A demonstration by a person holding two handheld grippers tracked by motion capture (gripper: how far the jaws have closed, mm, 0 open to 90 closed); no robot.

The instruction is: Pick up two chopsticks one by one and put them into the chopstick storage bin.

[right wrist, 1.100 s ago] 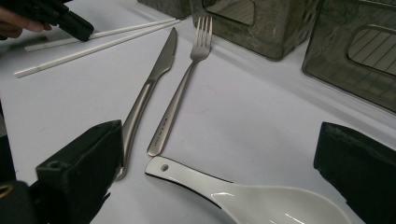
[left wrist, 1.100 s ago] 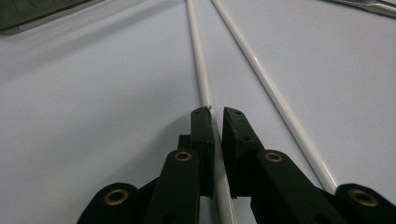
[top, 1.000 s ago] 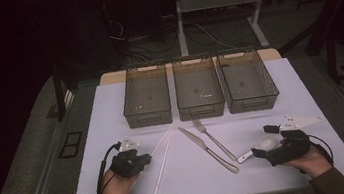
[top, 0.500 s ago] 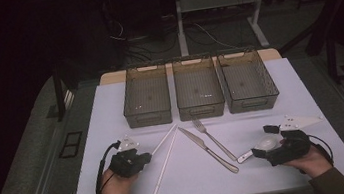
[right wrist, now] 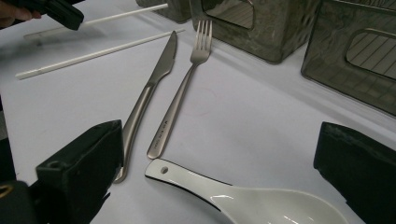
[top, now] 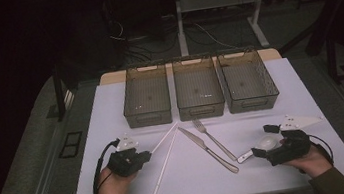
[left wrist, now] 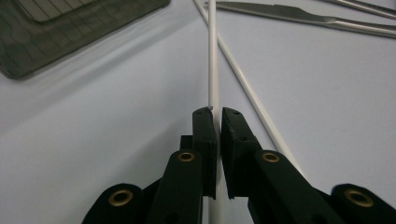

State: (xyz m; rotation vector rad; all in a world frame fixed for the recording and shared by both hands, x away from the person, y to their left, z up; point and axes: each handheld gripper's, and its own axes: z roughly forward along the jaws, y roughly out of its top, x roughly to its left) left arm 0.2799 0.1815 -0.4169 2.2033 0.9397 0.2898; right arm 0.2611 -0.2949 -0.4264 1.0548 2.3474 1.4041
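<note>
Almost nothing has changed over the last second. At the left of the high view, the left gripper [top: 148, 154] sits where it did before, jaws still clamped on the near end of 1 white chopstick [top: 165, 136]. That chopstick keeps the same slant toward the left bin [top: 145, 95]. By my reading the grasp is settled and the lift has not begun, so sorting is at its very start.

The second chopstick [top: 166, 161] lies loose just right of it, the 2 far tips nearly meeting. Next come the knife [top: 207, 149] and the fork [top: 213, 139], crossing low on the white table [top: 112, 115], below the middle bin [top: 198, 87] and right bin [top: 248, 81]. All 3 bins look empty. At the right, the right gripper [top: 265, 140] has kept still, jaws apart on either side of the white spoon [top: 262, 145].

The left gripper view settles the grip: the left gripper [left wrist: 218, 112] has both pads pressed together with the chopstick [left wrist: 212, 56] running out between them, which the high view leaves too small to judge. It also shows the second chopstick [left wrist: 247, 88] lying apart, not caught. The right gripper view shows the right gripper [right wrist: 219, 154] wide open, the spoon [right wrist: 261, 198] between the jaws but touching neither.
</note>
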